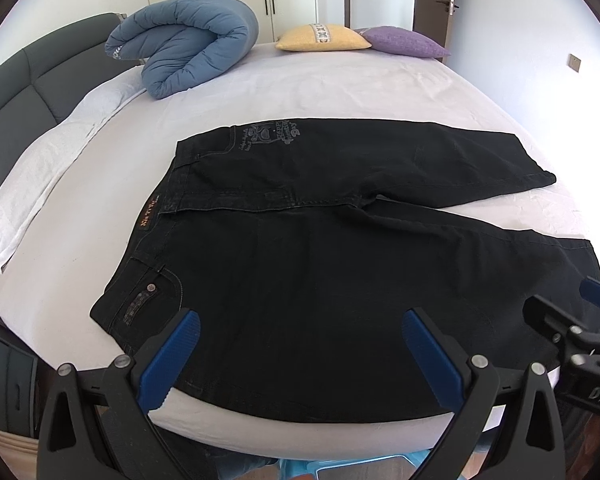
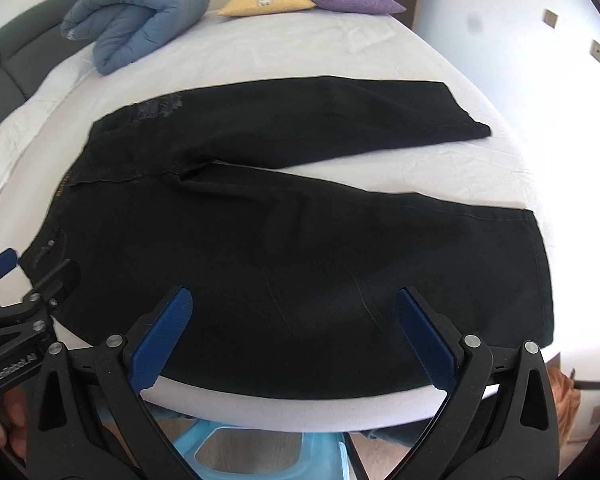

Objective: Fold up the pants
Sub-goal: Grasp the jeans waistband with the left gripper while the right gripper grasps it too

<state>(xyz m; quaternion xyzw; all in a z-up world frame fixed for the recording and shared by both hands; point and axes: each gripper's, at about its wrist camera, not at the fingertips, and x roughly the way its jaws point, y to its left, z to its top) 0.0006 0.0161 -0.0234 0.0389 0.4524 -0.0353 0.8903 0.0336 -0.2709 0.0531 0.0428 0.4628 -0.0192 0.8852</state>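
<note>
Only my left view reads the pants' orange waistband label; both grippers hang released over them, bed beneath.

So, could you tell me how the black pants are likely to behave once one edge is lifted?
The black pants lie flat and limp on the white sheet, so they will probably drape and sag rather than hold shape. The denim-like stitching suggests fairly heavy cloth. The spread legs may trail separately, so both open tools probably need to lift together.
</note>
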